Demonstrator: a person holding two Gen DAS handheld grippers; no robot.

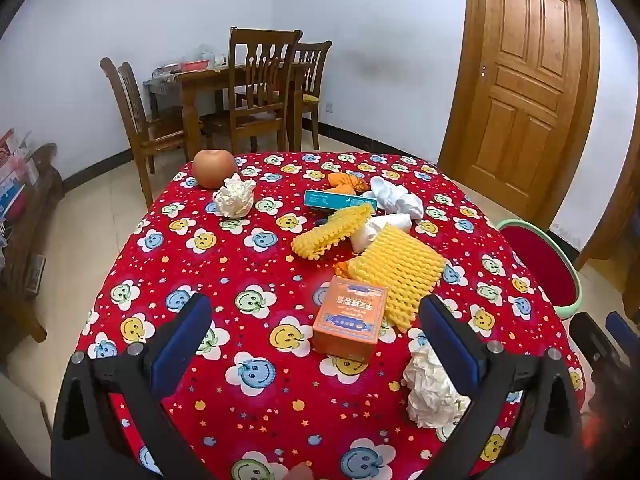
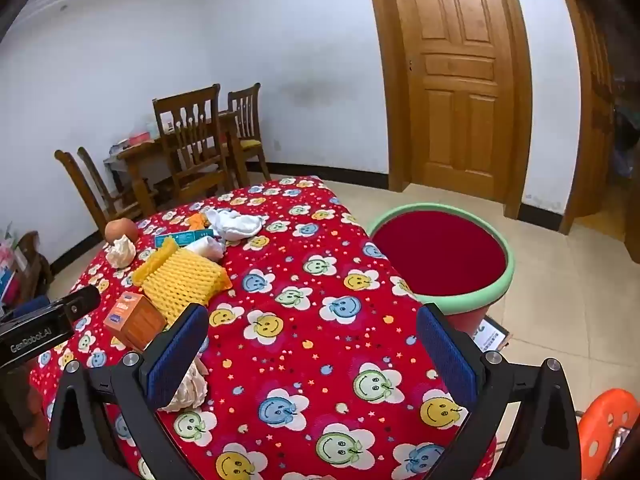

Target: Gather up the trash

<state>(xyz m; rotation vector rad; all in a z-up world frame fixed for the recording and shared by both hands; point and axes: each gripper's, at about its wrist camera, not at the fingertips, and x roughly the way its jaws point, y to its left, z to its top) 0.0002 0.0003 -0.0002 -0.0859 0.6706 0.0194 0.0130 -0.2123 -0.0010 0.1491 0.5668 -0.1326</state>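
Trash, loose lot: orange carton (image 1: 350, 322) at centre, yellow foam nets (image 1: 394, 270) at its 1 o'clock, teal box (image 1: 340, 200) and white wads (image 1: 396, 198) beyond, crumpled paper (image 1: 430, 392) at 4 o'clock, another (image 1: 234, 196) by the apple (image 1: 214, 168) at 11.
Left gripper (image 1: 316, 340): jaws released, empty, hovering short of the carton, likely lining up a first pick.
Right gripper (image 2: 312, 354): jaws released, empty.
Red-lined basin (image 2: 502, 280): at the worktop's 3 o'clock, presumably the bin.
Worktop (image 1: 248, 272): red smiley-flower cloth.
Room: tiled floor, wooden door (image 1: 528, 80), dining chairs (image 1: 256, 92).
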